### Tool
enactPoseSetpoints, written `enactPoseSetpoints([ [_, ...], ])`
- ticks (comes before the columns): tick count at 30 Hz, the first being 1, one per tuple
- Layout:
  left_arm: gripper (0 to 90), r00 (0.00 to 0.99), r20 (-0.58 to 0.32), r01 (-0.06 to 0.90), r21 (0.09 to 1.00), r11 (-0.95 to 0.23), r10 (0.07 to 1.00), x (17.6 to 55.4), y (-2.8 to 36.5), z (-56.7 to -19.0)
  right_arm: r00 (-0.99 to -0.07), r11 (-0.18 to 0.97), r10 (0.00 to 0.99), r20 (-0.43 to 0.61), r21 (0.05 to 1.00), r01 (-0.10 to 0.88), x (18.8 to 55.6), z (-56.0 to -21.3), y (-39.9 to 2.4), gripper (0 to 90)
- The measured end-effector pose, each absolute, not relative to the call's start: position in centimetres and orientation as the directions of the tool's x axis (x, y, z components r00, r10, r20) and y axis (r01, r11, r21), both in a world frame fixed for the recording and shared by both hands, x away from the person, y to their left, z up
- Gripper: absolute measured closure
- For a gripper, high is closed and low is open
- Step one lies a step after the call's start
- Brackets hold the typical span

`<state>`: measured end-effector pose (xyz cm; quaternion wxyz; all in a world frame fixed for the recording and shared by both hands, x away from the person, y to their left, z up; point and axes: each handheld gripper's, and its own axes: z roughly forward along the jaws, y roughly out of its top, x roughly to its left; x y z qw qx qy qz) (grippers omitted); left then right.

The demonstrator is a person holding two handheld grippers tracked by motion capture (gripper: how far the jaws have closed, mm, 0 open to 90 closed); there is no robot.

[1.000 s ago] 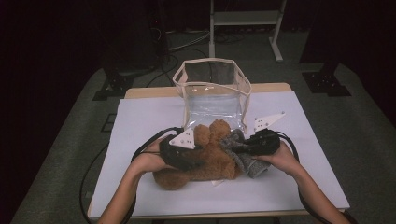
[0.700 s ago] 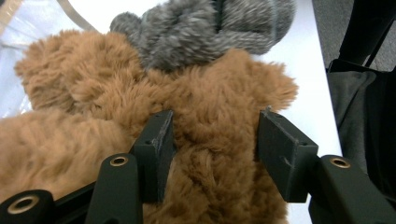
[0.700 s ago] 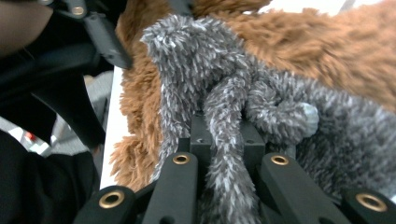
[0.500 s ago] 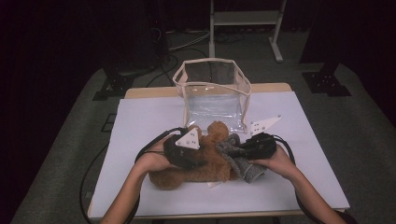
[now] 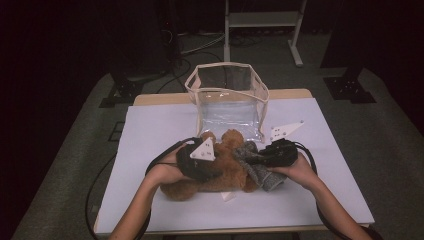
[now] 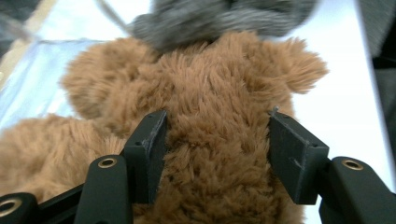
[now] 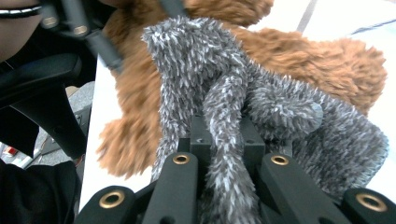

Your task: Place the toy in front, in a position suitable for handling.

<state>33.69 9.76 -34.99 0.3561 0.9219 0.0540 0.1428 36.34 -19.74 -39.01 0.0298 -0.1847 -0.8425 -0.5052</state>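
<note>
Brown plush bear [image 5: 220, 167] lying on the white table [image 5: 150, 130], just in front of the clear bag [image 5: 229, 100], roughly midway between the two hands. Grey fuzzy cloth [image 5: 257, 167] draped over the bear's right side, touching the brown fur and trailing onto the table toward the near edge.

Left claw [image 6: 217, 149] set around the bear's body, brown fur bulging between the two black pads [image 6: 149, 154]. Jaws just been opening, the bear between them; fur brushing both pads, though whether they press on it cannot be told. Seen from above, left claw [image 5: 212, 167] low over the bear's left half, grey three-cornered plate on top, left hand [image 5: 165, 172] behind it.

Right claw [image 7: 224, 140] clenched on a strand of the grey fuzzy cloth [image 7: 243, 107], jaws nearly together with the strand pinched between them and running down past the pads. Rest of the cloth bunched ahead of the jaws, lying against the brown plush bear [image 7: 299, 51]. From above, right claw [image 5: 252, 159] pointing toward the bear from the right, right hand [image 5: 295, 170] resting near the table surface behind it.

Clear bag standing upright and open at the top, beige trim around the rim, at the far middle of the table. Black cables looping from each claw back toward the near table edge. Dark floor and a white metal stand [image 5: 262, 20] beyond the table.
</note>
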Motion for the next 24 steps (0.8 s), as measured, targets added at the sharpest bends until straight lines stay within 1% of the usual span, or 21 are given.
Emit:
enactPoseSetpoints([
  [2, 40.9, 0.942, 0.233, 0.017, 0.687, -0.726, 0.243, 34.4, 10.2, -34.4, -0.928, 0.413, 0.29, 0.235, 0.844, 0.343, 36.4, -38.8, -20.1, 80.4],
  [3, 40.8, 0.941, 0.229, 0.02, 0.697, -0.717, 0.249, 34.5, 10.4, -34.1, -0.927, 0.409, 0.292, 0.237, 0.845, 0.344, 36.4, -38.8, -20.2, 80.4],
  [6, 38.3, 0.952, 0.212, -0.003, 0.729, -0.685, 0.22, 34.0, 10.5, -33.5, -0.925, 0.402, 0.297, 0.236, 0.848, 0.345, 36.5, -38.6, -20.6, 80.4],
  [10, 30.1, 0.955, 0.233, -0.038, 0.708, -0.705, 0.182, 33.6, 9.7, -34.1, -0.923, 0.393, 0.303, 0.238, 0.851, 0.349, 36.5, -38.4, -21.0, 80.4],
  [13, 25.1, 0.95, 0.226, -0.013, 0.715, -0.699, 0.214, 34.0, 9.2, -34.6, -0.921, 0.384, 0.307, 0.239, 0.854, 0.35, 36.3, -38.3, -21.3, 80.3],
  [17, 19.2, 0.939, 0.254, -0.016, 0.707, -0.707, 0.233, 34.5, 8.5, -35.3, -0.92, 0.381, 0.312, 0.239, 0.855, 0.352, 36.3, -38.2, -21.7, 80.3],
  [21, 12.6, 0.932, 0.27, -0.001, 0.672, -0.741, 0.244, 35.2, 7.5, -36.3, -0.918, 0.375, 0.313, 0.242, 0.857, 0.353, 36.4, -38.3, -21.9, 80.3],
  [24, 11.0, 0.932, 0.275, 0.003, 0.647, -0.763, 0.237, 35.5, 6.9, -36.5, -0.917, 0.372, 0.316, 0.244, 0.857, 0.357, 36.4, -38.4, -22.1, 80.3],
])
